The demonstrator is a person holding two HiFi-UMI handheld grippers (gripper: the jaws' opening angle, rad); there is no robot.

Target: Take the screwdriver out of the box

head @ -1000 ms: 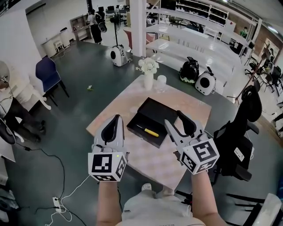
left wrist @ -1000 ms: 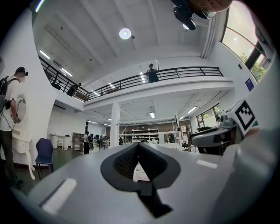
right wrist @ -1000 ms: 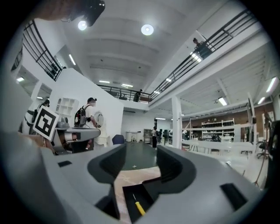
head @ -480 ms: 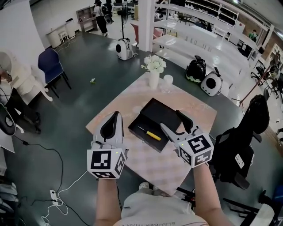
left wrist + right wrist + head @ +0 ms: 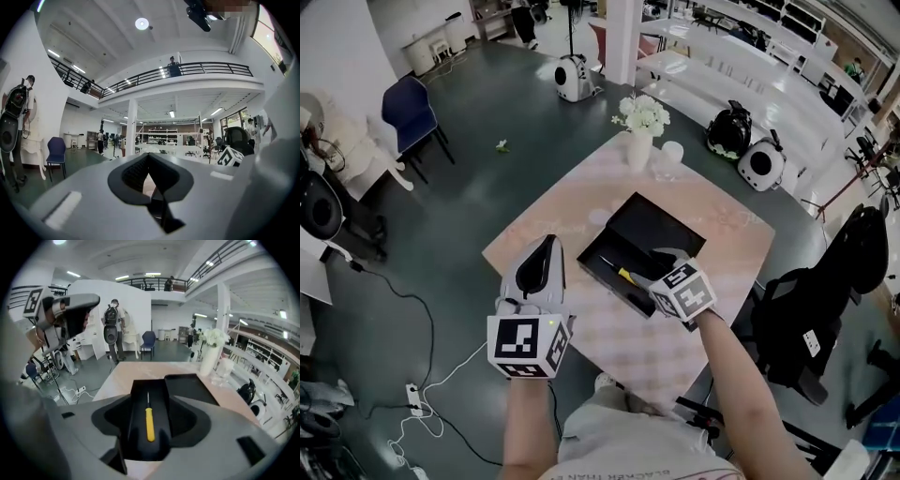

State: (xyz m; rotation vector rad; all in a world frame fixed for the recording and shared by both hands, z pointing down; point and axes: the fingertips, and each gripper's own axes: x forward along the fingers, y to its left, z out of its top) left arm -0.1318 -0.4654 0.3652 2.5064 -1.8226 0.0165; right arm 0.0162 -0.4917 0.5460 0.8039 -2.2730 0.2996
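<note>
An open black box [image 5: 623, 246] lies on the pale pink table [image 5: 553, 211], its lid [image 5: 661, 225] folded back to the right. Inside rests a screwdriver [image 5: 623, 275] with a yellow handle. My right gripper [image 5: 651, 264] tilts down over the box's near end. In the right gripper view the screwdriver [image 5: 149, 423] lies in the box [image 5: 140, 390] straight ahead between the jaws, untouched by the pads. This right gripper [image 5: 150, 422] has its jaws wide and closing. My left gripper [image 5: 546, 253] hovers shut and level at the table's near left edge, holding nothing; its jaws [image 5: 150, 174] meet.
A white vase of flowers [image 5: 639, 141] and a glass [image 5: 670, 159] stand at the table's far corner. A black office chair [image 5: 844, 272] is to the right, a blue chair [image 5: 408, 108] far left. Cables [image 5: 422, 375] trail on the floor.
My right gripper has dropped and tipped down from beside the box to over its near end, with jaws wider than a second ago. The left gripper shifted slightly forward and lower.
</note>
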